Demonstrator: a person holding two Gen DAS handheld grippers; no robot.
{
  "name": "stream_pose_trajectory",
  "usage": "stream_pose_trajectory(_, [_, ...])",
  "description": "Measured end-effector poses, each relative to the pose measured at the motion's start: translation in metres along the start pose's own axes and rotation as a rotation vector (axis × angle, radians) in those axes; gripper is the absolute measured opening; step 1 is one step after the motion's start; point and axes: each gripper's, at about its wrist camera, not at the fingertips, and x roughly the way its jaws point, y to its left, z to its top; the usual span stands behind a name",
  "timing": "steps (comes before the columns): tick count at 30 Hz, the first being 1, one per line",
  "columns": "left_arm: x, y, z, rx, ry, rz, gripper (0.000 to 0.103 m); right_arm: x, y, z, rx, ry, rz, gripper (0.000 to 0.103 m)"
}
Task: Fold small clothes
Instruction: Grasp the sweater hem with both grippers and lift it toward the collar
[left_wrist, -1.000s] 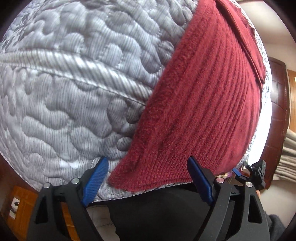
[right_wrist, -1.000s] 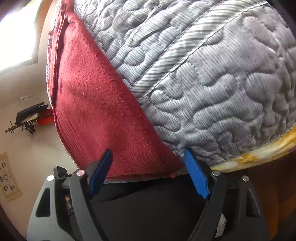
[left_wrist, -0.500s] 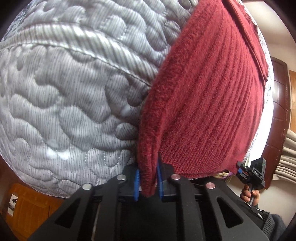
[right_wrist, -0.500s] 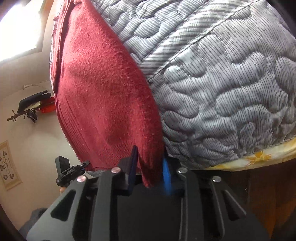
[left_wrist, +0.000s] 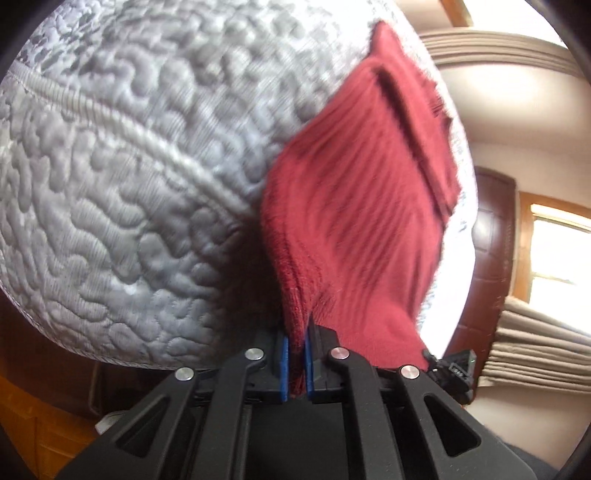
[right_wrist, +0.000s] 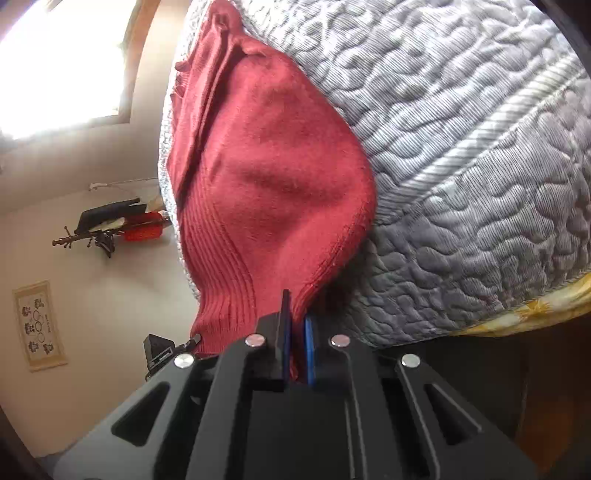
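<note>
A dark red ribbed knit garment (left_wrist: 354, 206) lies on a grey quilted mattress (left_wrist: 129, 184). Its near hem is lifted off the mattress. My left gripper (left_wrist: 296, 360) is shut on the hem's left corner, the cloth pinched between its blue pads. In the right wrist view the same red garment (right_wrist: 266, 177) rises from the mattress (right_wrist: 461, 147) toward me, and my right gripper (right_wrist: 297, 343) is shut on its right hem corner. The other gripper (left_wrist: 456, 369) shows small at the garment's far corner. A folded strip runs along the garment's far end.
The mattress edge with a yellow flowered sheet (right_wrist: 535, 306) drops off at the right. Beyond the bed are a dark wooden door (left_wrist: 491, 240), a curtain (left_wrist: 535, 339), bright windows (right_wrist: 66, 62), a wall rack (right_wrist: 110, 225) and a framed picture (right_wrist: 38, 325).
A second ago both grippers stood open around the hem lying flat. They shut on its corners, and now the hem is lifted up off the mattress, the cloth pulled toward me.
</note>
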Motion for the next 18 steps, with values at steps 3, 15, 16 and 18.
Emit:
stream_pose_trajectory(3, [-0.018, -0.023, 0.006, 0.012, -0.045, -0.068, 0.006, -0.013, 0.021, 0.012, -0.020, -0.032, 0.049, 0.005])
stream_pose_trajectory(15, [-0.024, -0.122, 0.119, -0.075, -0.171, -0.290, 0.006, -0.038, 0.096, 0.124, -0.029, -0.088, 0.156, 0.005])
stream_pose_trajectory(16, [-0.017, -0.129, 0.132, -0.088, -0.175, -0.292, 0.006, -0.036, 0.100, 0.136, -0.023, -0.089, 0.154, 0.005])
stream_pose_trajectory(18, [0.000, -0.136, 0.158, -0.128, -0.171, -0.295, 0.006, -0.029, 0.100, 0.157, 0.009, -0.083, 0.156, 0.005])
